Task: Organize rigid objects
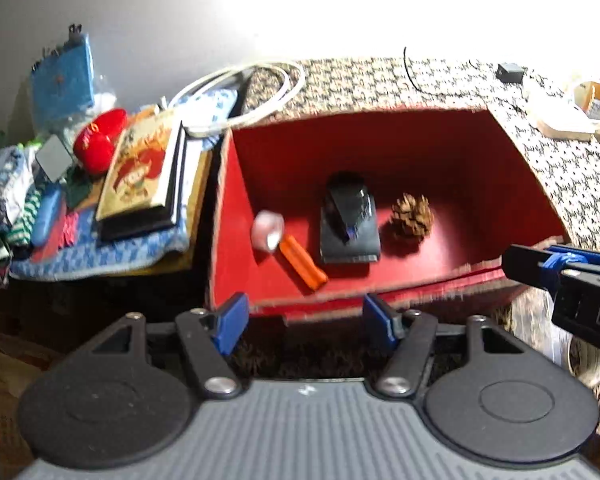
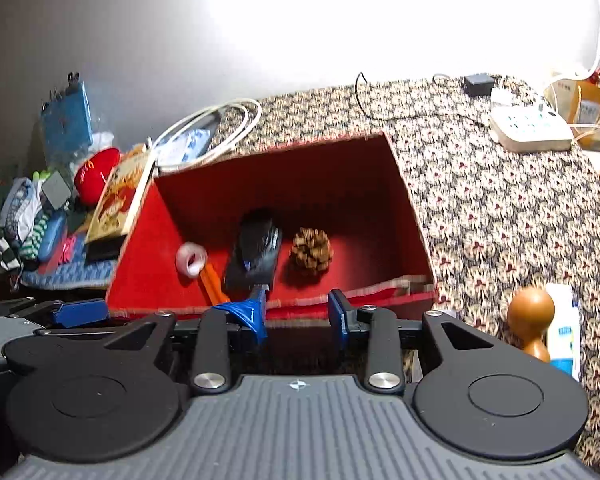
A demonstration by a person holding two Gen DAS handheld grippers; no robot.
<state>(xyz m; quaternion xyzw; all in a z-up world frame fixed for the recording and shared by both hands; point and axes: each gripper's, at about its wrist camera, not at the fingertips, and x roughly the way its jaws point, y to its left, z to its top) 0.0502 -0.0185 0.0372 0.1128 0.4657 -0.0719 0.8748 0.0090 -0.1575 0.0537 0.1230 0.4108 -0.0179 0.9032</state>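
Nearest to you, your left gripper (image 1: 304,326) hangs just short of the near wall of the red box (image 1: 380,140). Its two blue pads stand wide apart with nothing between them. Your right gripper (image 2: 300,318) sits beside it at the same near wall, jaws parted by a narrower gap, and nothing is gripped there either. Its left blue pad looks bent or splayed forward at the tip.

To the right of your right gripper, a wooden knob-shaped piece (image 2: 531,322) stands upright on the patterned cloth (image 2: 500,208), just beside a blue and white carton (image 2: 565,330).

Inside the red box, four things lie on the floor. An orange stick-shaped item (image 1: 303,267) lies nearest, slanting toward the front wall. A small roll of clear tape (image 1: 267,229) touches its far end. To the right of these sits a black device (image 1: 349,220), too blurred to identify further. To its right, apart from it, is a brown pine cone (image 1: 411,219).

Left of the box lies a heap of clutter: an illustrated book (image 1: 140,172) on a blue checked cloth (image 1: 100,256), a red rounded object (image 1: 99,144), and a blue pouch (image 1: 62,80) leaning upright against the wall.

Beyond the box, a coiled white cable (image 1: 240,92) lies at its far left corner. Further right on the patterned cloth rest a thin black wire (image 2: 364,100), a small black adapter (image 2: 477,84), a white keypad device (image 2: 530,130) and a small paper bag (image 2: 586,114).
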